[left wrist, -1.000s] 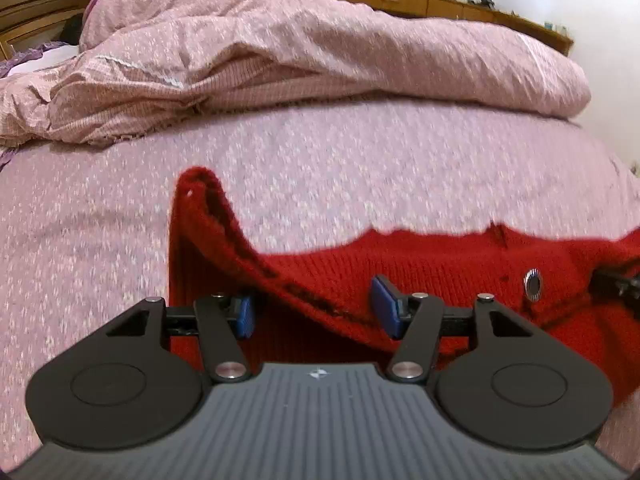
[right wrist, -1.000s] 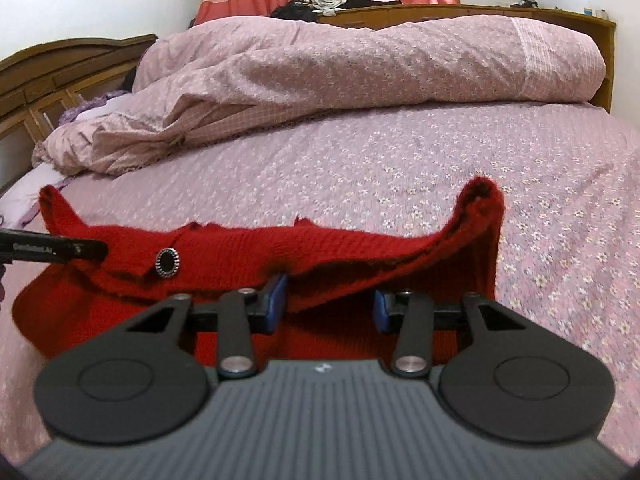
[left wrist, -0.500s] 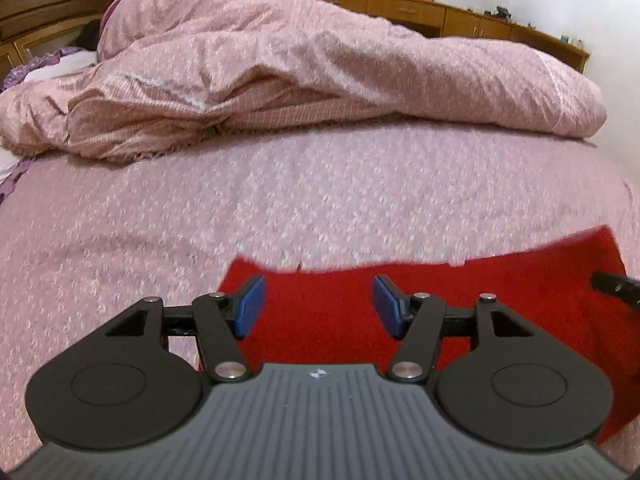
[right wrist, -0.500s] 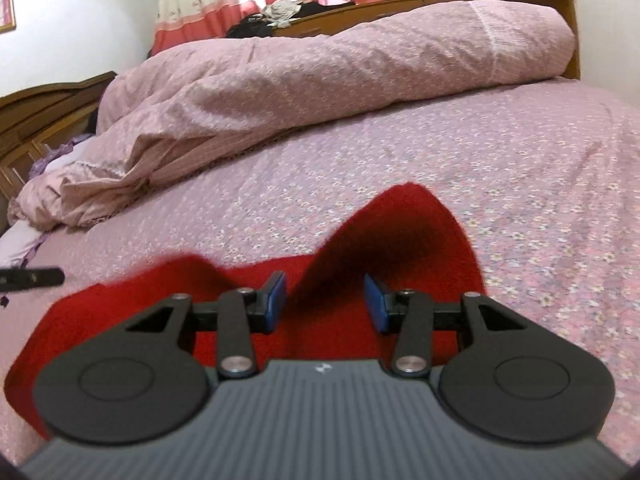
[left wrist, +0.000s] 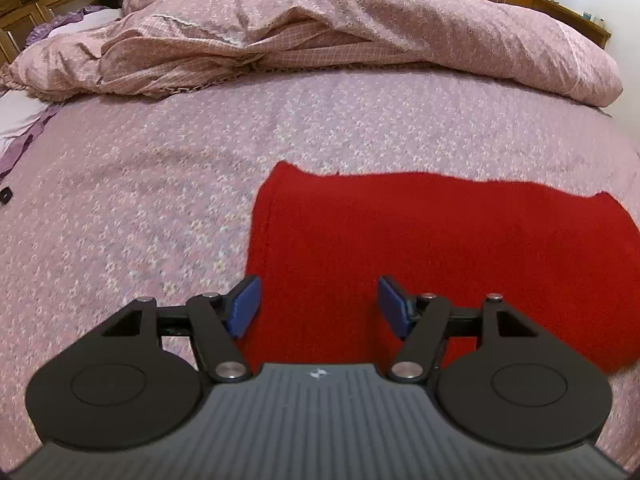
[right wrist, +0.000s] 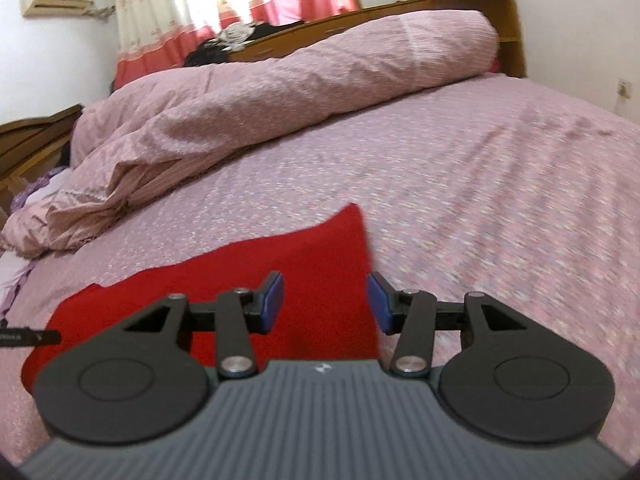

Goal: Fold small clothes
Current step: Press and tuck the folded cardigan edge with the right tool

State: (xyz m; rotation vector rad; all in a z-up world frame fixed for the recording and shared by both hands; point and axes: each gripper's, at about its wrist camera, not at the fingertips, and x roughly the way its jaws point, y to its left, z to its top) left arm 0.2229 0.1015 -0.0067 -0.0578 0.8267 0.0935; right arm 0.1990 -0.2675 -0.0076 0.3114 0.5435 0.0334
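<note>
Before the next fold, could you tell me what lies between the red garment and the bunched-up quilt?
Only bare bedsheet; in the left wrist view nothing sits between the red garment and the quilt.

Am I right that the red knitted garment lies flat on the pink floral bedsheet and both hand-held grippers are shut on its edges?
Not quite. The red knitted garment does lie flat on the pink floral bedsheet, but neither is shut on it: the left hand-held gripper and the right hand-held gripper are open, as each wrist view shows.
</note>
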